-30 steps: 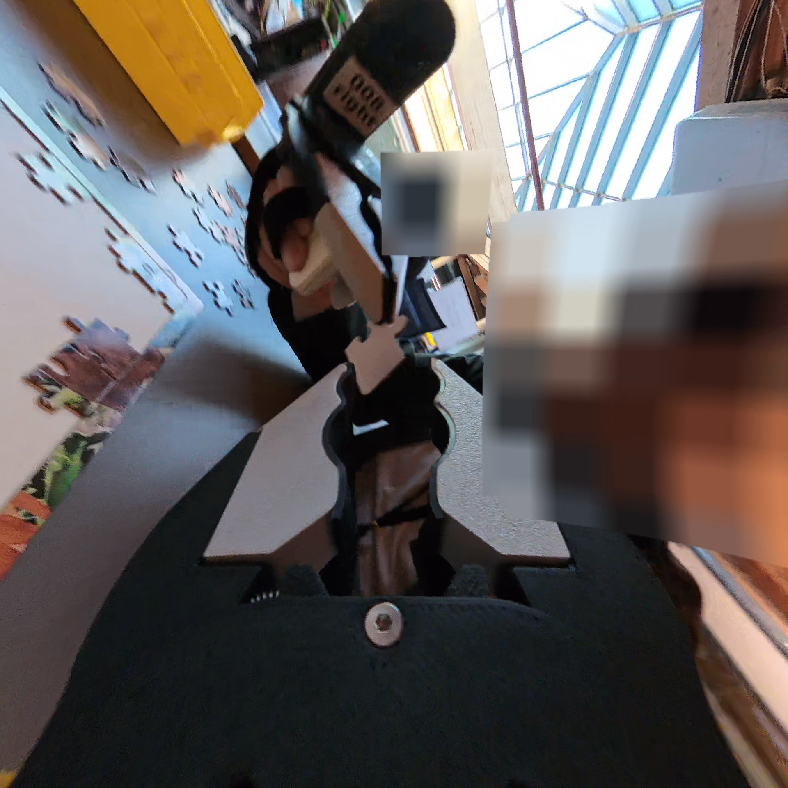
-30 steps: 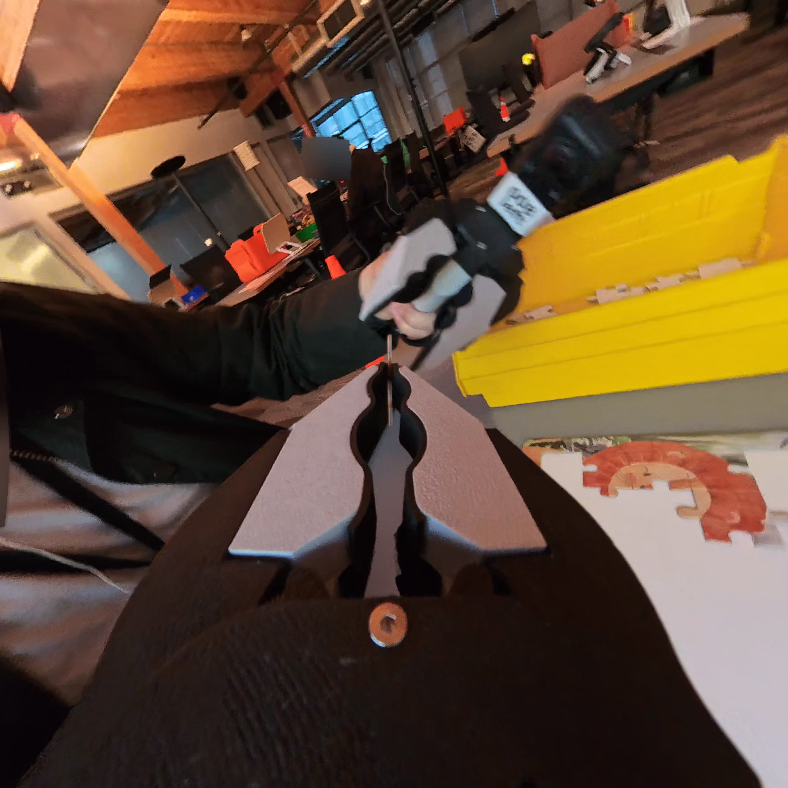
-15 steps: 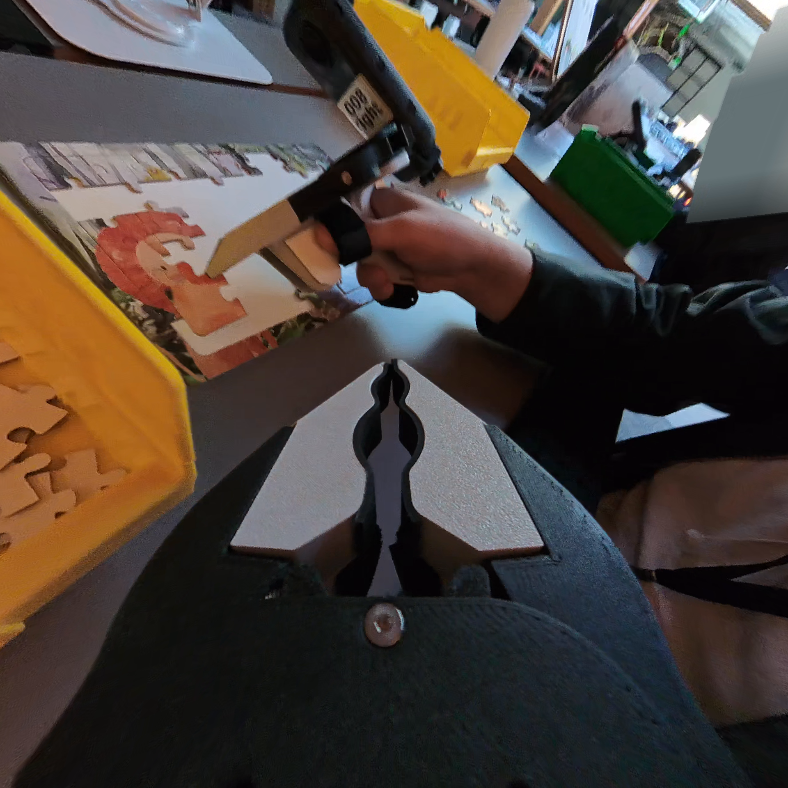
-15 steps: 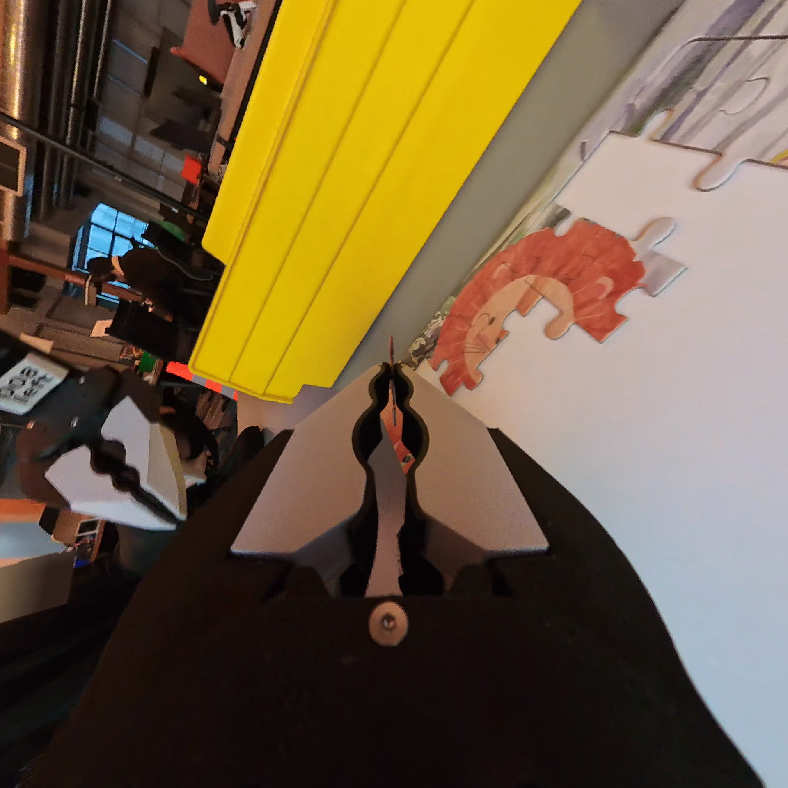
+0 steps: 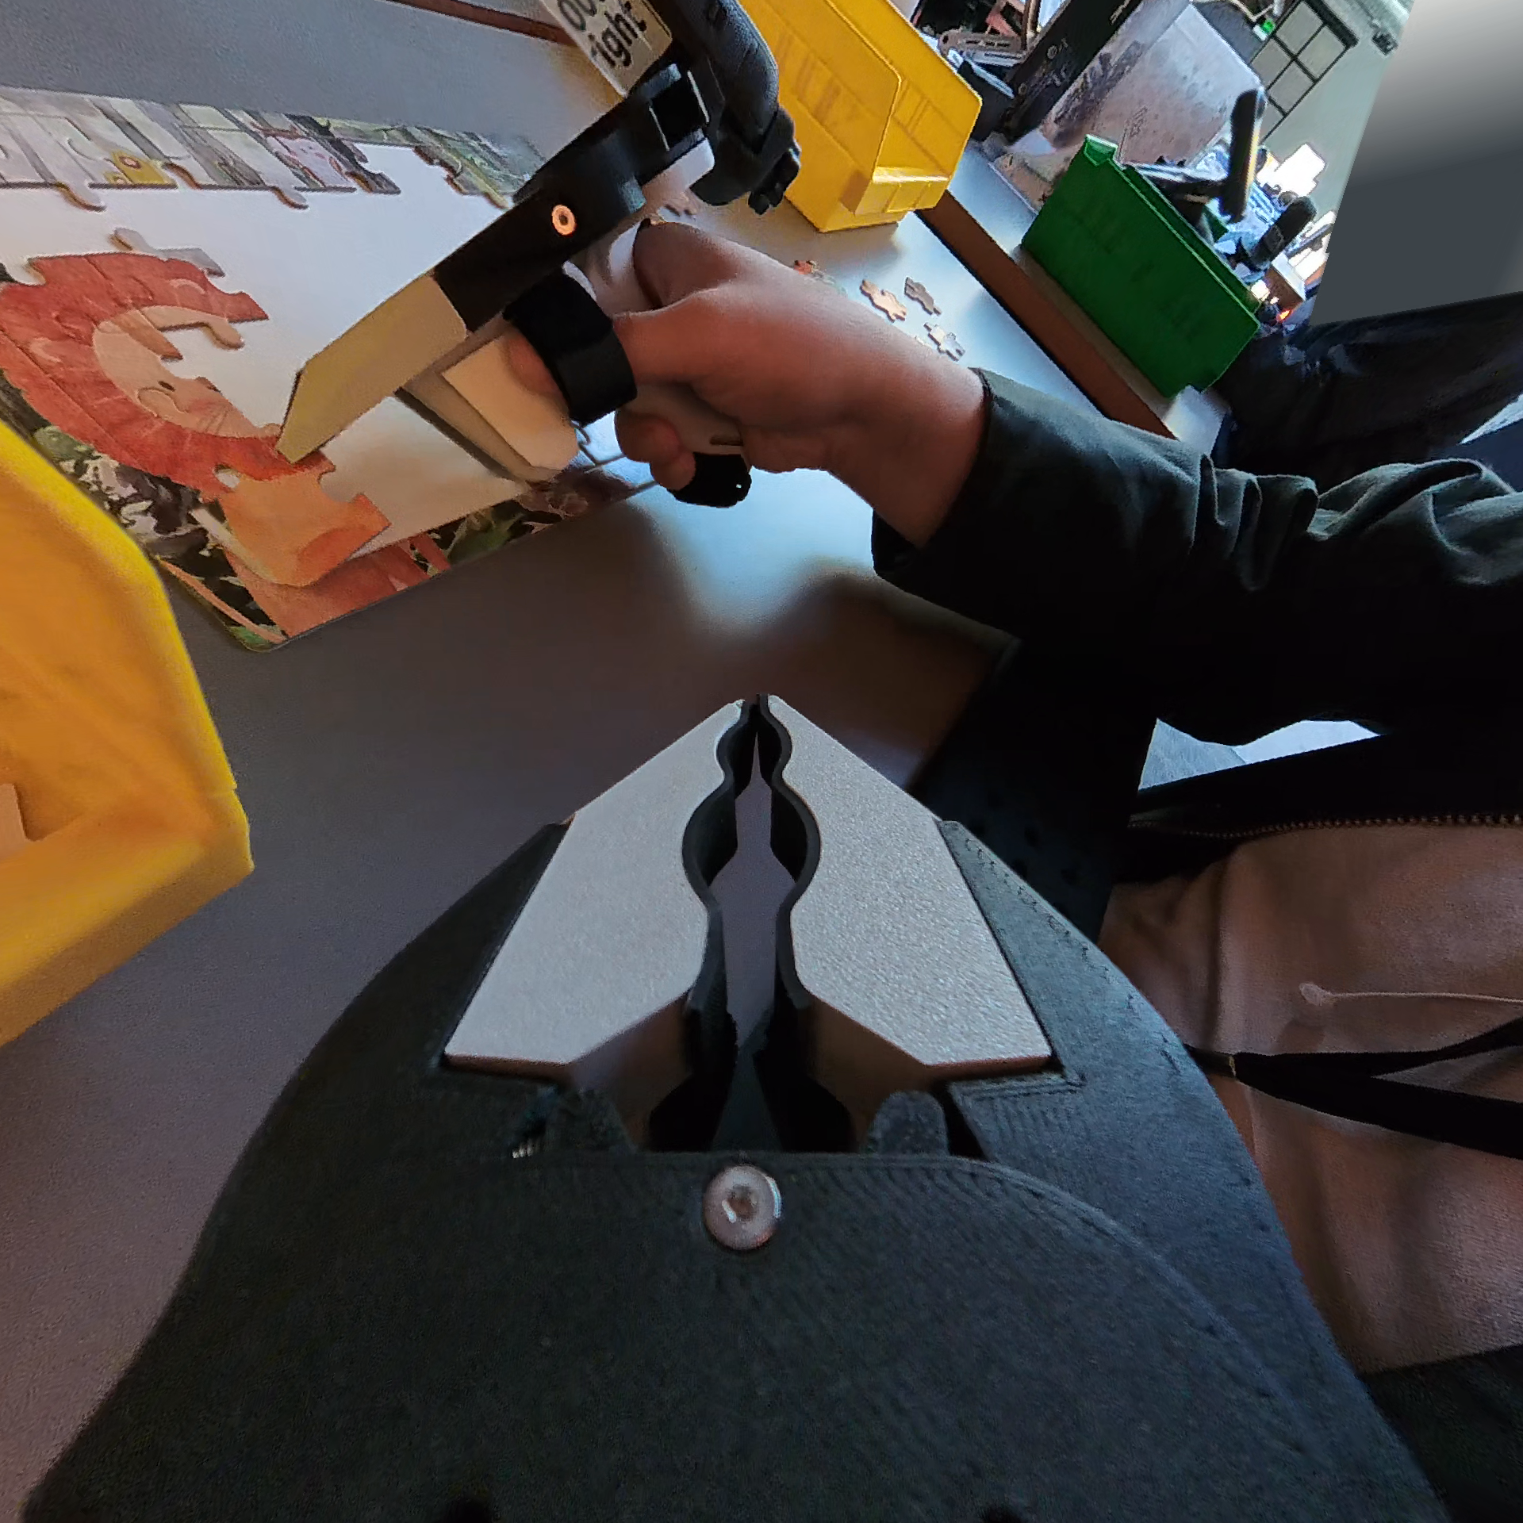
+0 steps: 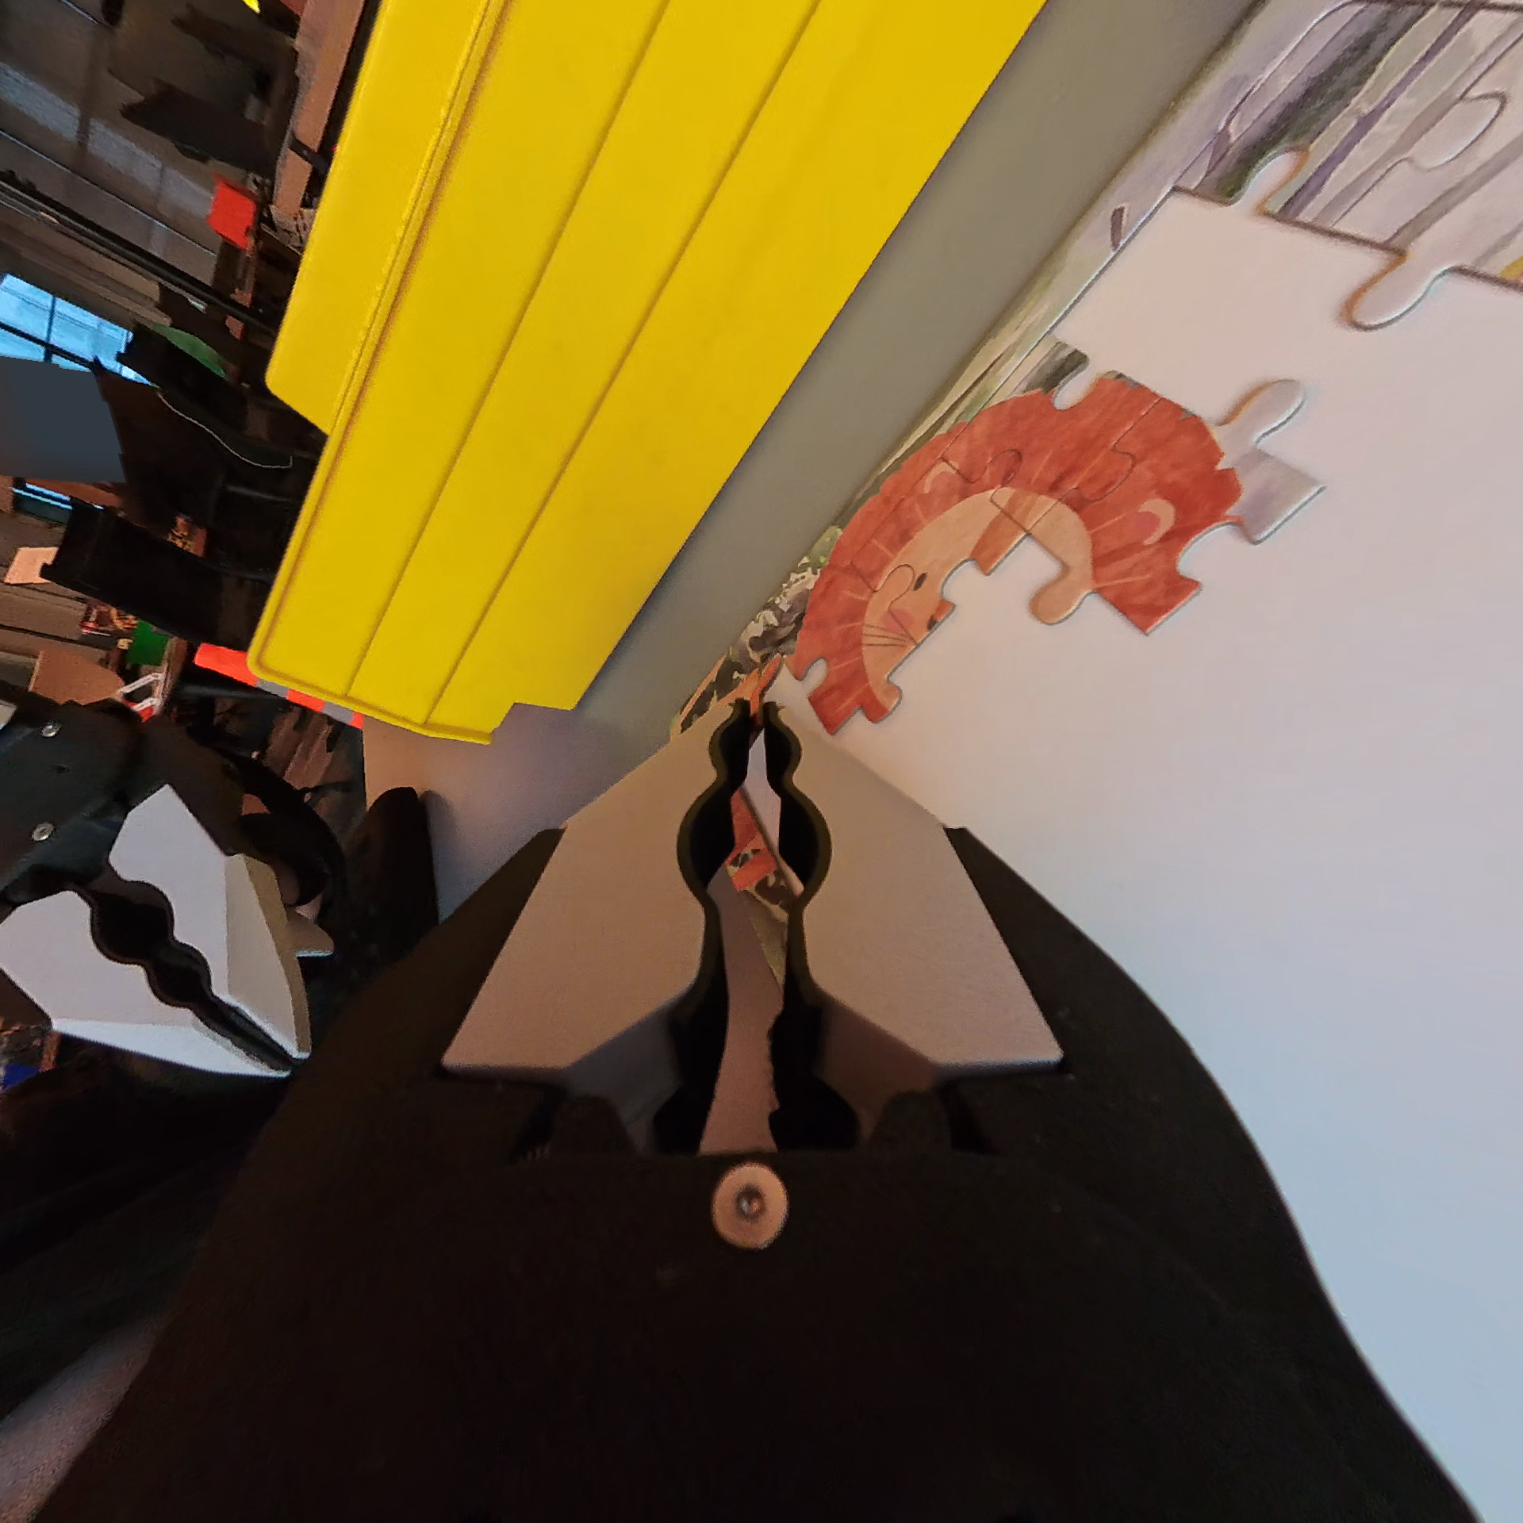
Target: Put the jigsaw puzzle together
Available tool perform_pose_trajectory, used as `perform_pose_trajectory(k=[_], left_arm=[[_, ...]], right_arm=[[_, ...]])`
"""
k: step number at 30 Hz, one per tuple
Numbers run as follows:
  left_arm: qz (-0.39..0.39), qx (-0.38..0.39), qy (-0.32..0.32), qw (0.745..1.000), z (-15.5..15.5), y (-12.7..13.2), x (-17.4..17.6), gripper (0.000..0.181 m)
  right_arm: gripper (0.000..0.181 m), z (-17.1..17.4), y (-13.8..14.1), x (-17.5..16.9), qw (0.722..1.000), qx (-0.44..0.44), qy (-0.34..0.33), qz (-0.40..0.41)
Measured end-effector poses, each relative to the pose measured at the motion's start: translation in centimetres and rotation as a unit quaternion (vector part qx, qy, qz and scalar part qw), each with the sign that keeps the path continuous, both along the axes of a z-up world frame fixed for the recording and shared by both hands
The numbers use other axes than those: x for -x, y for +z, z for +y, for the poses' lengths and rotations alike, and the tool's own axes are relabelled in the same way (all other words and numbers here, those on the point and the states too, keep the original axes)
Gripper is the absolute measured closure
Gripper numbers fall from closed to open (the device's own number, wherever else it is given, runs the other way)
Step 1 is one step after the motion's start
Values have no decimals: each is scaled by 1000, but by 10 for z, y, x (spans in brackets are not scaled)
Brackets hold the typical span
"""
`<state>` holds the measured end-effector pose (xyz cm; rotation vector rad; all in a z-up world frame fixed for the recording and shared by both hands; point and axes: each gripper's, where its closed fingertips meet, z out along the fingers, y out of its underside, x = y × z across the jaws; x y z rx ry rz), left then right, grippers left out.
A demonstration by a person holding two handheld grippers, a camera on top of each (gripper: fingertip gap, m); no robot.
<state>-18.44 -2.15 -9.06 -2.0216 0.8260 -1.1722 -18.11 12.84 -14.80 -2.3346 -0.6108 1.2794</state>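
Note:
The puzzle board (image 5: 272, 222) lies on the grey table with a joined red-orange lion cluster (image 5: 124, 330) on it. My right gripper (image 5: 288, 445), held by a hand, points down at the board just below the lion. It is shut on an orange puzzle piece (image 5: 305, 527) that slants onto the board. In the right wrist view the gripper (image 6: 754, 717) sits by the board's corner, next to the lion cluster (image 6: 1030, 511); the piece shows only edge-on between the tips. My left gripper (image 5: 758, 709) is shut and empty above bare table; it also shows in the right wrist view (image 6: 264, 1047).
A yellow bin (image 5: 82, 742) holding loose pieces stands beside the board's near corner; it also shows in the right wrist view (image 6: 618, 288). A second yellow bin (image 5: 865, 124), a green bin (image 5: 1137, 280) and scattered loose pieces (image 5: 898, 297) lie beyond the hand. My hands' fingertips stand some 15 cm from each other.
My left gripper was open near the piece in the raised right gripper; it has shut and swung down over the table. My right gripper has carried the piece down to the board beside the lion.

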Motion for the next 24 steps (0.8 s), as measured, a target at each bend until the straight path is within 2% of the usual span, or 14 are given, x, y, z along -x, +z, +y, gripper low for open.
perform_pose_trajectory(k=[15, 20, 24], left_arm=[[-14, 22, -14, 1000, -3, -2, -8, 181], [-11, 22, -19, 1000, -6, -2, -11, 181], [-9, 24, -22, 999, -8, -2, -12, 181]], right_arm=[[178, 3, -7, 0, 1000, -3, -12, -5], [165, 0, -7, 0, 999, -26, 11, -41], [162, 3, 2, -5, 996, -62, 15, -68]])
